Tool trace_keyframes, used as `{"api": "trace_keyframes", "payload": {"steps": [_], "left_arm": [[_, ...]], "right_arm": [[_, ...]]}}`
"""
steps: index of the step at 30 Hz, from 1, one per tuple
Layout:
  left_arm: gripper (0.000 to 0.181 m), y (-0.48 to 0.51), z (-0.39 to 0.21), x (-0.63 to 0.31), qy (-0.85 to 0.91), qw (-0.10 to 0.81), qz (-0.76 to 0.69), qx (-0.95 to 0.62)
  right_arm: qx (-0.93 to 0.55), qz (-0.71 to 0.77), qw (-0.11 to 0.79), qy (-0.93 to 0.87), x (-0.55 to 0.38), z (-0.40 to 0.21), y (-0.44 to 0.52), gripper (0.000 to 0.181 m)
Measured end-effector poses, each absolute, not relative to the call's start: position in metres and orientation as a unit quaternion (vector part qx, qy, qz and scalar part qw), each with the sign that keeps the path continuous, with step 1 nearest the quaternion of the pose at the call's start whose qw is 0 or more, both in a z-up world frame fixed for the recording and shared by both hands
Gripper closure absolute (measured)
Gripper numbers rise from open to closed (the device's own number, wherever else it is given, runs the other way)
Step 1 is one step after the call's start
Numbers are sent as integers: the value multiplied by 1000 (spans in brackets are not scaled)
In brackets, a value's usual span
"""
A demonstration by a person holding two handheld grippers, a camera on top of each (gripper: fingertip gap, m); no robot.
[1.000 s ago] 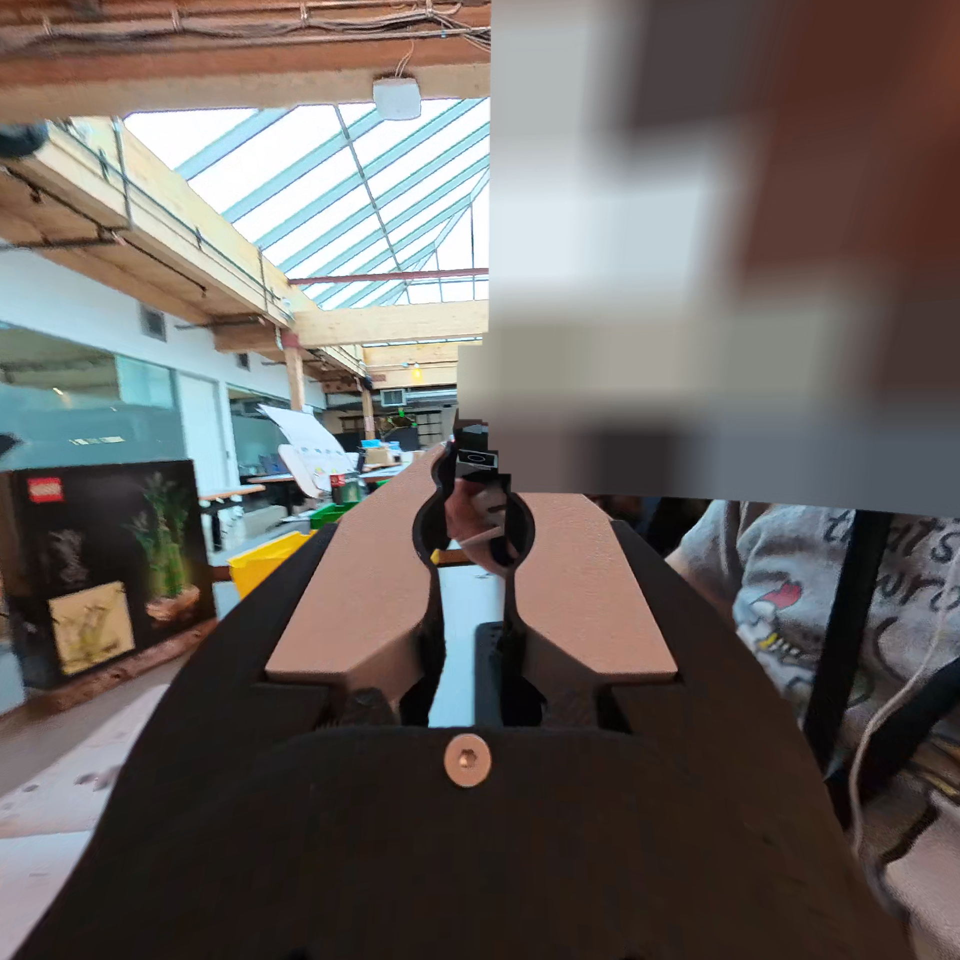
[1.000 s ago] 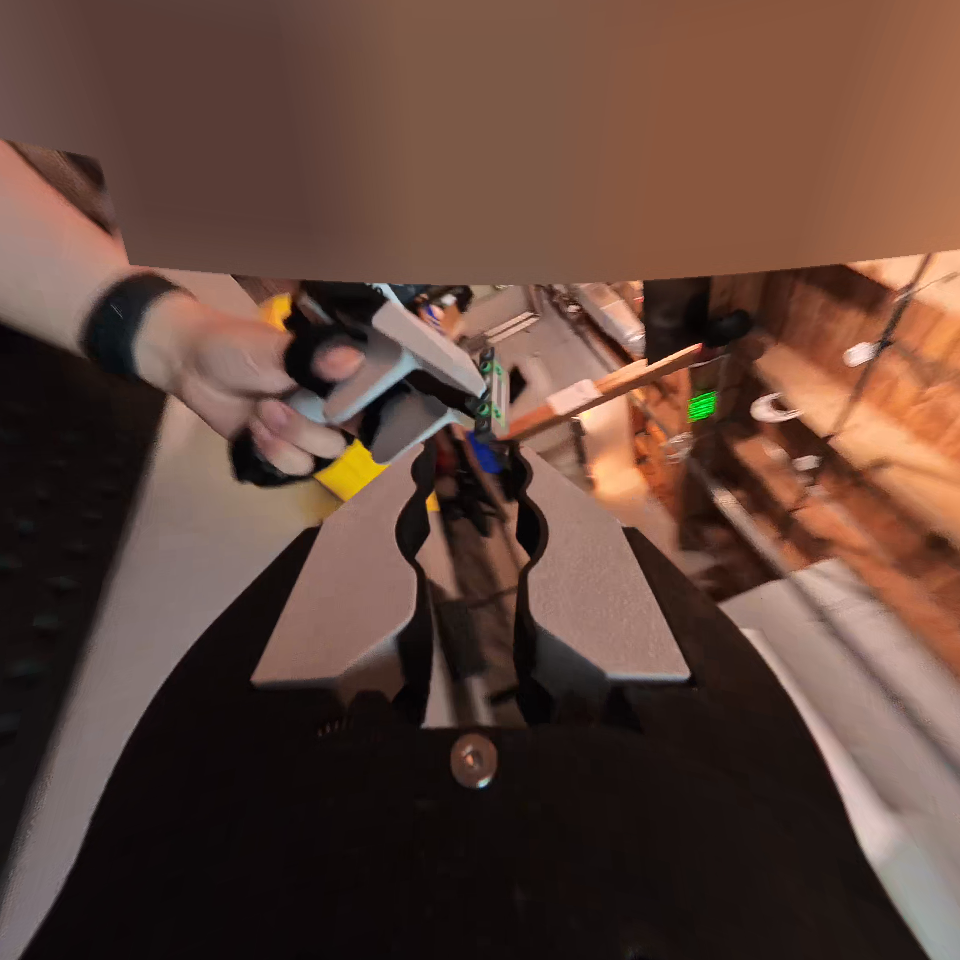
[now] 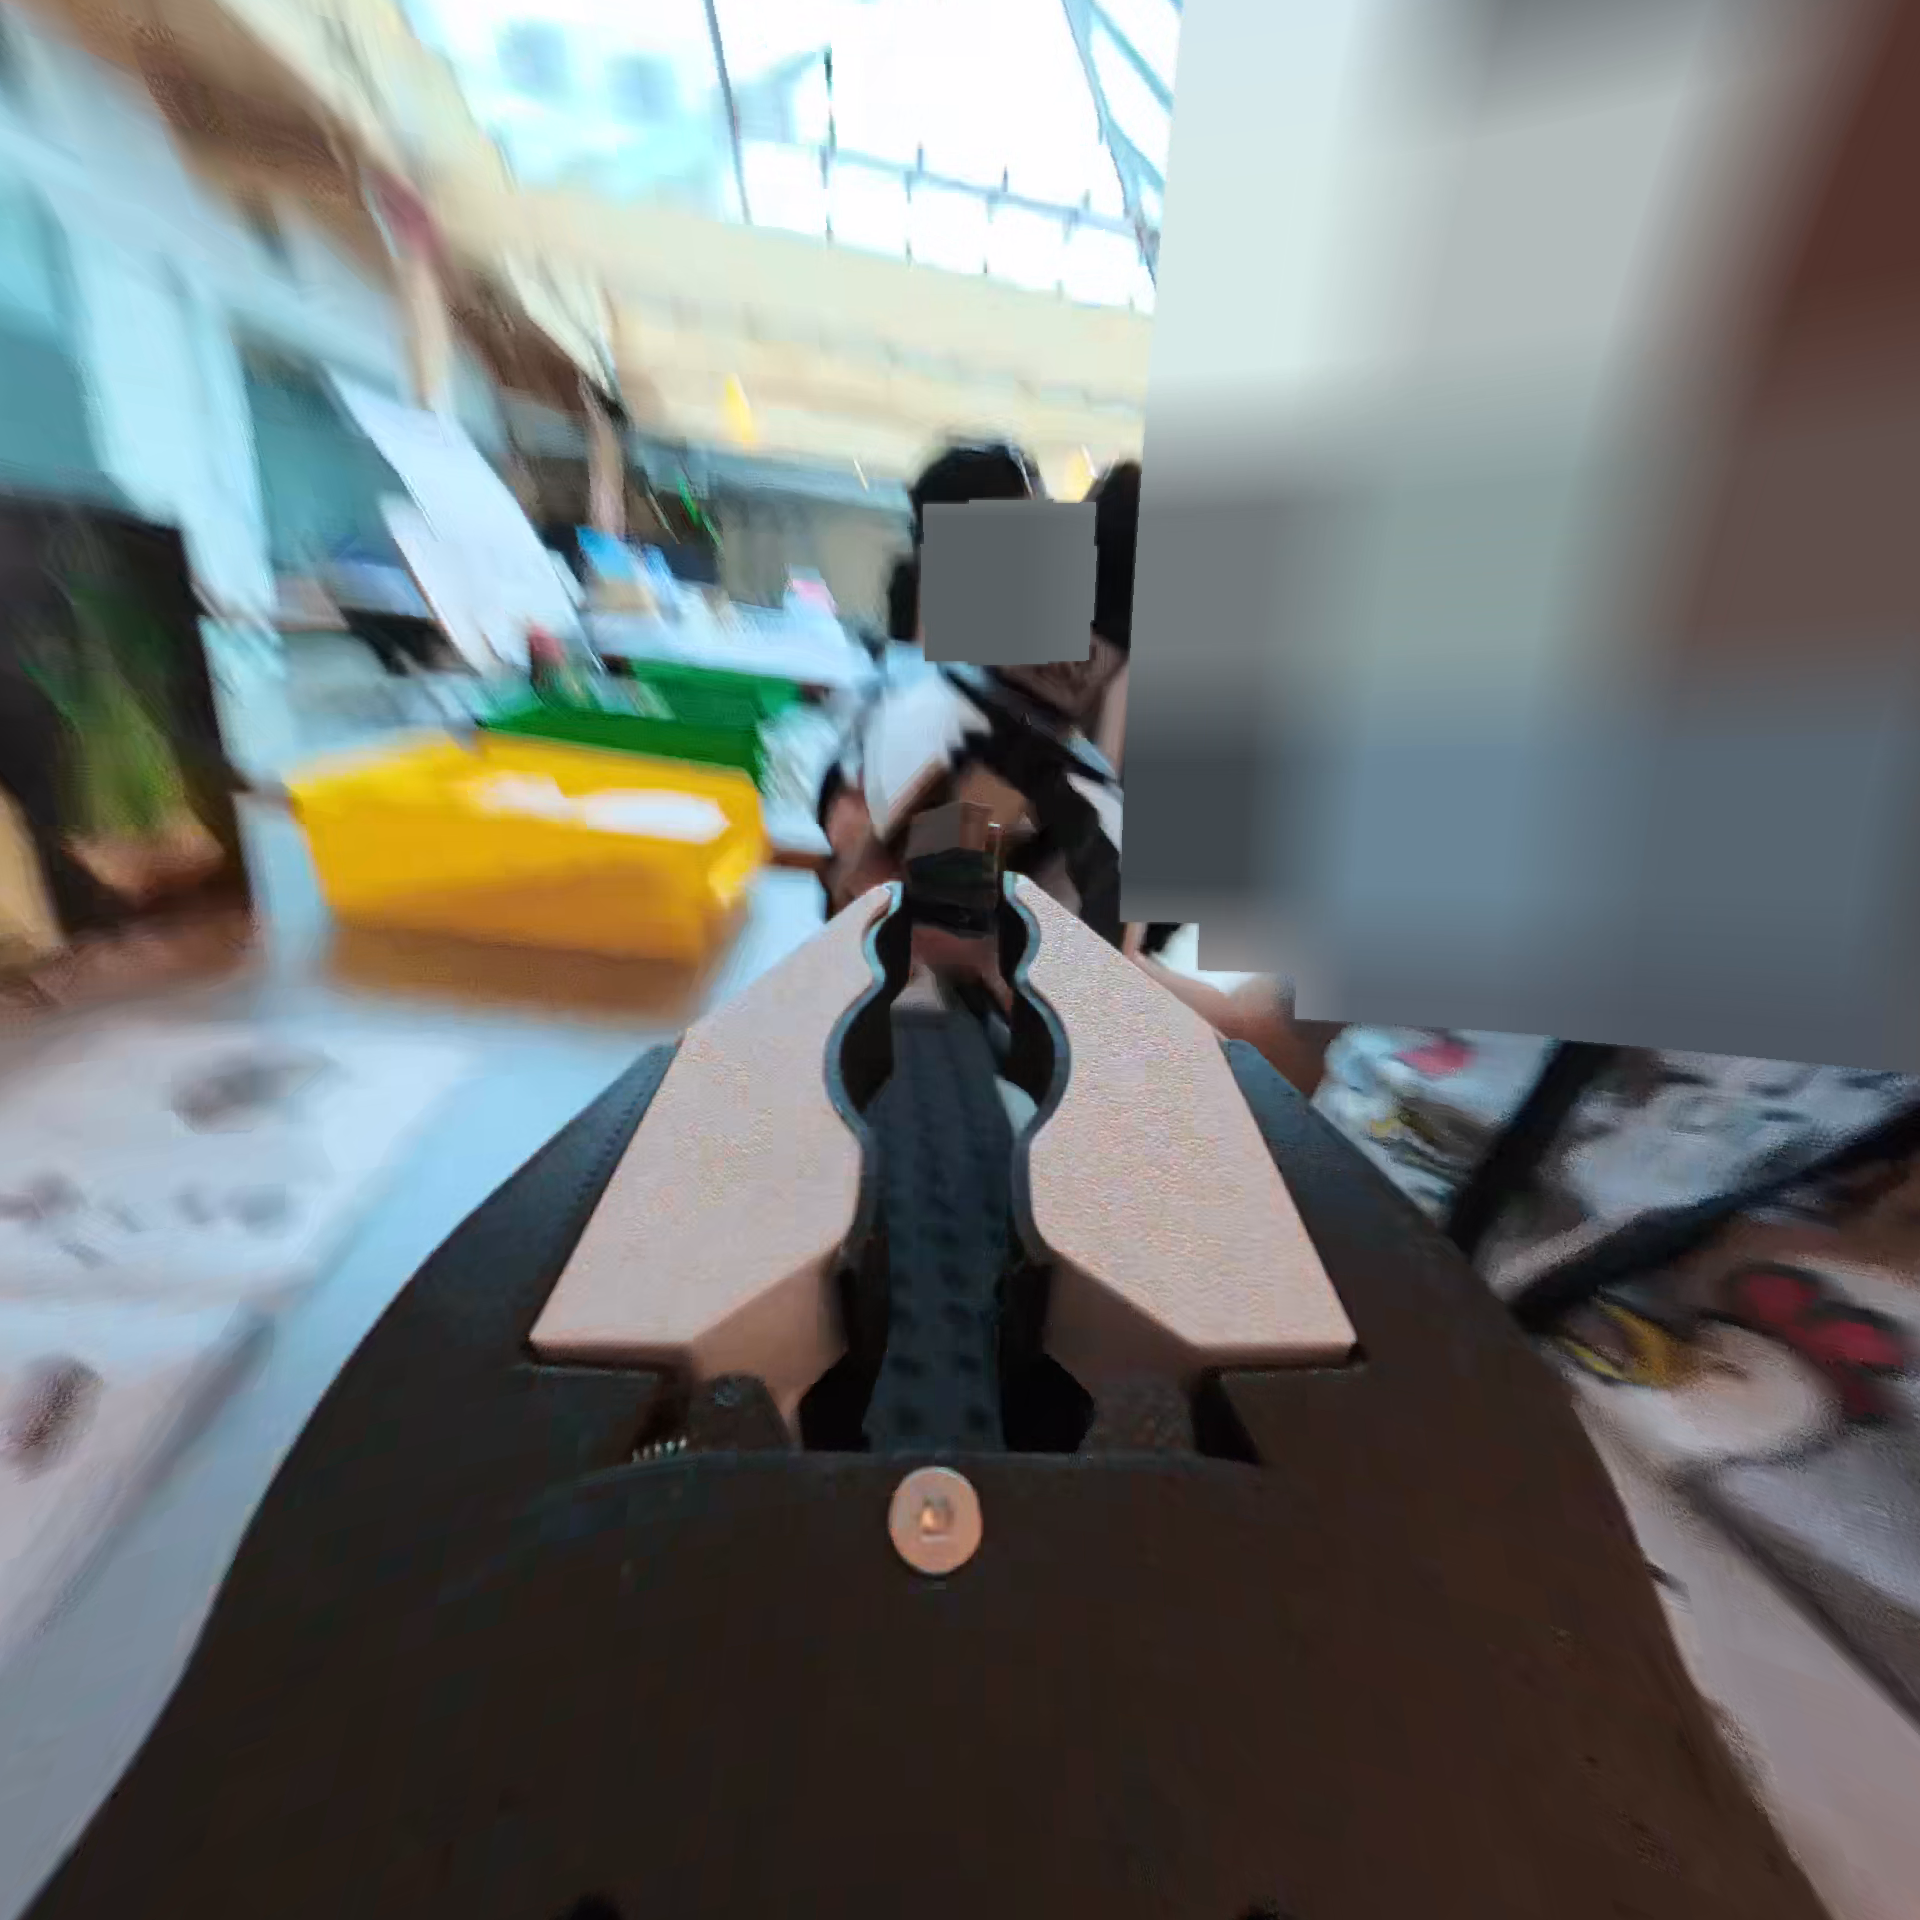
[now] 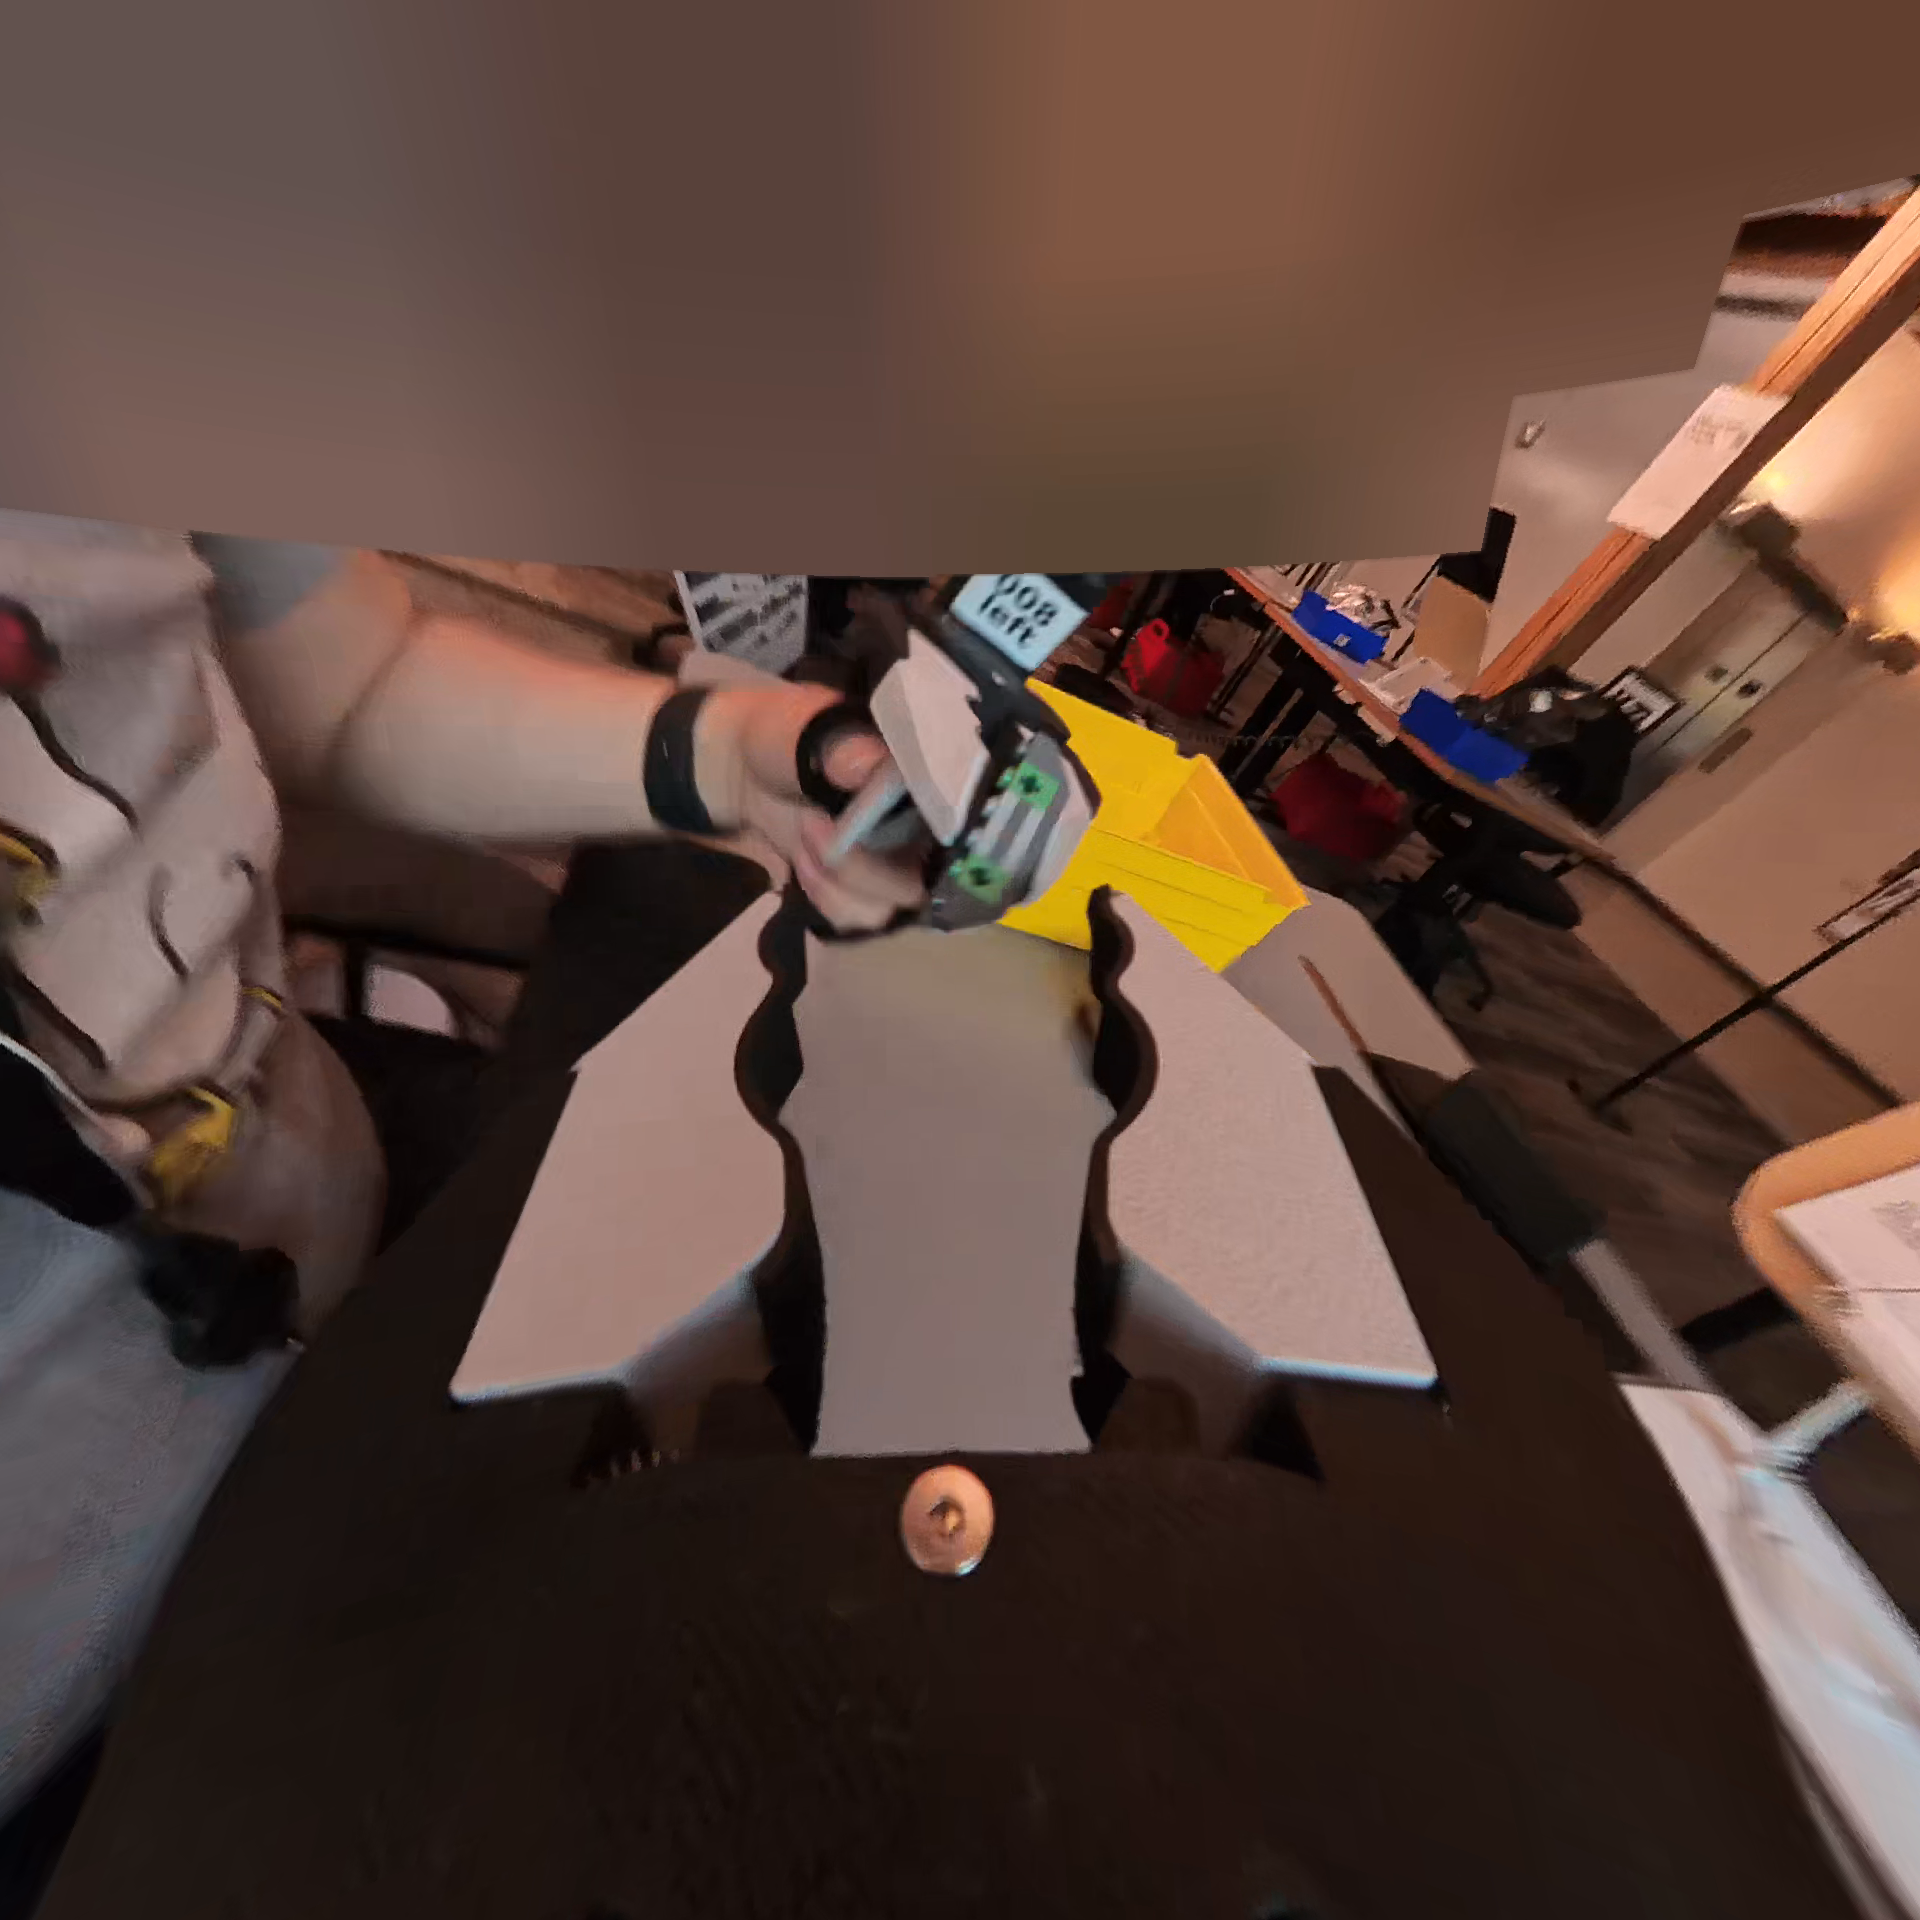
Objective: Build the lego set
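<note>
Left gripper (image 3: 951,904): jaws close together, only a thin gap. Bumpy black lego plate (image 3: 940,1247) in that gap; cannot tell if pinched. Blurry yellow bin (image 3: 520,852) off to the left. Seen only from the right gripper (image 4: 940,914): jaws wide apart over smooth white counter (image 4: 935,1195), and a hand (image 4: 800,779) around the left gripper.

Right gripper (image 4: 943,935): fingers spread wide, nothing between them
Left gripper (image 4: 997,821): gripped in a hand (image 4: 800,800), up beyond the fingertips
Yellow bin (image 4: 1164,842): just behind that left gripper
Table (image 4: 935,1195): pale surface below
</note>
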State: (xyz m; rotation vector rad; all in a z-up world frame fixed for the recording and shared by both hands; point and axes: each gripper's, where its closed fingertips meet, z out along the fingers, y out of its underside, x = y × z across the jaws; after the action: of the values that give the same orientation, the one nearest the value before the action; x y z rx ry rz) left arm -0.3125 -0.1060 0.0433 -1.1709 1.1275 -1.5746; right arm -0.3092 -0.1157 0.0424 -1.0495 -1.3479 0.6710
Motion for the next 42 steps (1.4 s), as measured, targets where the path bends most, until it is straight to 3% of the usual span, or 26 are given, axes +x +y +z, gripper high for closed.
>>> {"api": "trace_keyframes", "payload": {"steps": [3, 7, 11, 14, 22, 27, 33, 37, 42], "left_arm": [[167, -103, 23, -312, 458, 236, -646, -564], [167, -96, 14, -312, 469, 117, -621, -616], [167, -92, 8, -314, 465, 27, -606, -645], [167, -95, 2, -315, 457, -22, -605, -652], [166, -97, -26, -310, 429, -73, -601, -671], [165, -85, -34, -304, 414, -33, -623, -663], [147, -38, -39, -303, 365, 96, -645, -664], [144, 12, -37, -302, 354, 215, -597, -687], [148, 90, 39, -307, 328, 436, -513, -663]], "right_arm": [[-419, 225, 609, -634, -306, 28, -106, 112], [-399, 159, 571, -700, -322, 5, -93, 97], [-388, 194, 566, -702, -336, 4, -92, 106], [-390, 239, 576, -678, -335, 7, -88, 130], [-404, 317, 567, -644, -329, -16, -91, 133], [-431, 339, 574, -608, -324, -26, -82, 133], [-503, 277, 575, -583, -322, -46, -49, 133], [-550, 228, 591, -543, -311, -55, -16, 133], [-603, 160, 624, -471, -278, -56, 33, 133]]}}
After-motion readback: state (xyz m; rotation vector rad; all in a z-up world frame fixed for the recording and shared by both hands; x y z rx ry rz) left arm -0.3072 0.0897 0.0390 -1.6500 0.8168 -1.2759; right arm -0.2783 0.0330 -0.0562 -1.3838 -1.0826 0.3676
